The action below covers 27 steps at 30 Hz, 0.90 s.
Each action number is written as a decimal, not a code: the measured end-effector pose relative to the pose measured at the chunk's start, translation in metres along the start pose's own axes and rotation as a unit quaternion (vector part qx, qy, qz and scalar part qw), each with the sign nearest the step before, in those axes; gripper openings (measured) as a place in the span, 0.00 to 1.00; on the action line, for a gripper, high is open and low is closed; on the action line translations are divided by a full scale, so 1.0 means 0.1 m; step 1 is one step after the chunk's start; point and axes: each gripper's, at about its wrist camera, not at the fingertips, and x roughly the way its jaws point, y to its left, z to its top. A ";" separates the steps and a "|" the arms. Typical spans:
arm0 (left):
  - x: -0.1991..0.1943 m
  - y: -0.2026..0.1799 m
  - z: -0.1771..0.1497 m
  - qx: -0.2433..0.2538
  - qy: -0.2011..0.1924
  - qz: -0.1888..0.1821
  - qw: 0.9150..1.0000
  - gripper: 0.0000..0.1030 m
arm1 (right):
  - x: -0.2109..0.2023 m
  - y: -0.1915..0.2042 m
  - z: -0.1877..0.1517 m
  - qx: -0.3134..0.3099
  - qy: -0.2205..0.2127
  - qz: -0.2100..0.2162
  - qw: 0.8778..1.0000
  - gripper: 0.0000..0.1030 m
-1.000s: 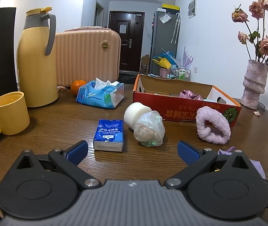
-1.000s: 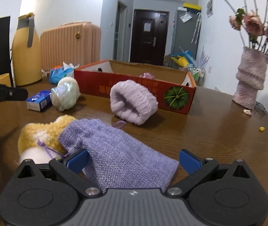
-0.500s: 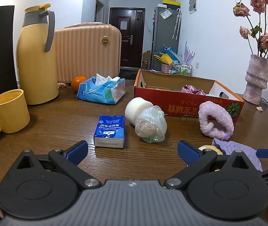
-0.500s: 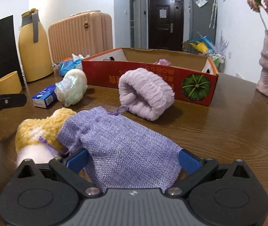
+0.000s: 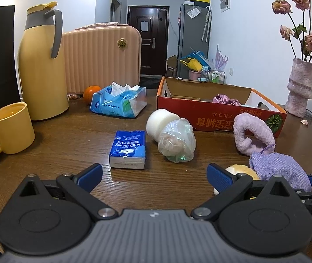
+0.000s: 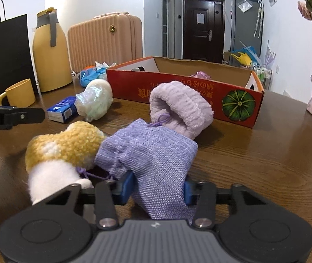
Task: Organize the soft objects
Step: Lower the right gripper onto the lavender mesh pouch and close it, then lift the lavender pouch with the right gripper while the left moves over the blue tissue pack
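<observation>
Right gripper (image 6: 158, 189) now closing on the lilac woven drawstring pouch (image 6: 153, 153), jaws wide apart a second ago, pads pinching the cloth. Lying mid-table beside the yellow-and-white plush toy (image 6: 64, 146), short of the red cardboard box (image 6: 177, 92). Lift into the box likely next. Left gripper (image 5: 153, 173) open, empty.

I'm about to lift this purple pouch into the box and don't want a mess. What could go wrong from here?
The right gripper is closing on the near end of the purple pouch only, so the pouch may sag or slip out. Its drawstring lies by the yellow and white plush toy, which touches the pouch and could be dragged along. The fuzzy purple band sits between pouch and cardboard box; a low carry could knock it.
</observation>
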 end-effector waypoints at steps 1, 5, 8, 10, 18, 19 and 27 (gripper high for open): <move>0.00 0.00 0.00 0.000 0.000 0.000 1.000 1.00 | -0.01 0.01 0.00 -0.002 -0.003 -0.002 1.000 0.35; 0.00 0.00 0.00 0.000 0.001 -0.001 1.000 1.00 | -0.10 0.02 0.00 -0.001 -0.027 -0.020 0.999 0.28; 0.01 0.00 0.00 0.000 0.001 0.000 1.000 1.00 | -0.22 -0.01 0.01 0.010 -0.057 -0.036 0.998 0.28; 0.01 0.00 0.00 -0.002 0.001 0.001 1.000 1.00 | -0.29 -0.05 0.01 0.021 -0.073 -0.048 0.996 0.28; 0.13 0.07 0.04 -0.002 0.011 0.020 1.000 1.00 | -0.39 -0.20 0.02 0.060 -0.098 -0.085 0.990 0.28; 0.17 0.08 0.05 -0.001 0.014 0.024 1.000 1.00 | -0.40 -0.22 0.02 0.064 -0.101 -0.088 0.989 0.28; 0.43 0.20 0.10 0.008 0.029 0.054 0.998 1.00 | -0.44 -0.31 0.02 0.086 -0.112 -0.107 0.984 0.28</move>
